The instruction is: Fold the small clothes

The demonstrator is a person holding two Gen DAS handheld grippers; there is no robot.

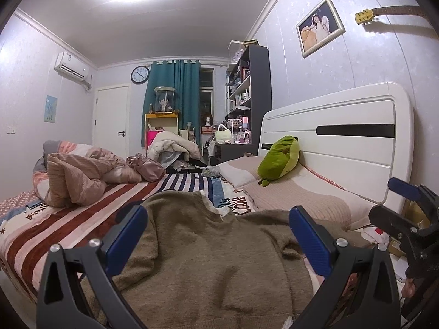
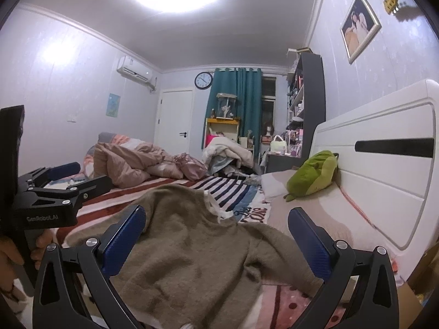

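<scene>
A small olive-brown knit sweater (image 1: 208, 252) lies spread on the striped bedspread (image 1: 68, 219), neck opening toward the far side. My left gripper (image 1: 216, 235) is open, its blue-padded fingers (image 1: 126, 233) standing apart just above the sweater's near part. In the right wrist view the same sweater (image 2: 192, 246) lies with a sleeve trailing right. My right gripper (image 2: 216, 235) is open above it, empty. The left gripper (image 2: 55, 192) shows at the left edge there; the right gripper (image 1: 406, 219) shows at the right edge of the left view.
A crumpled pink quilt (image 1: 74, 175) and a pink bag (image 1: 145, 166) lie farther along the bed. A green plush toy (image 1: 279, 159) rests on pillows against the white headboard (image 1: 343, 137). A clothes pile, shelves and teal curtain stand beyond the bed.
</scene>
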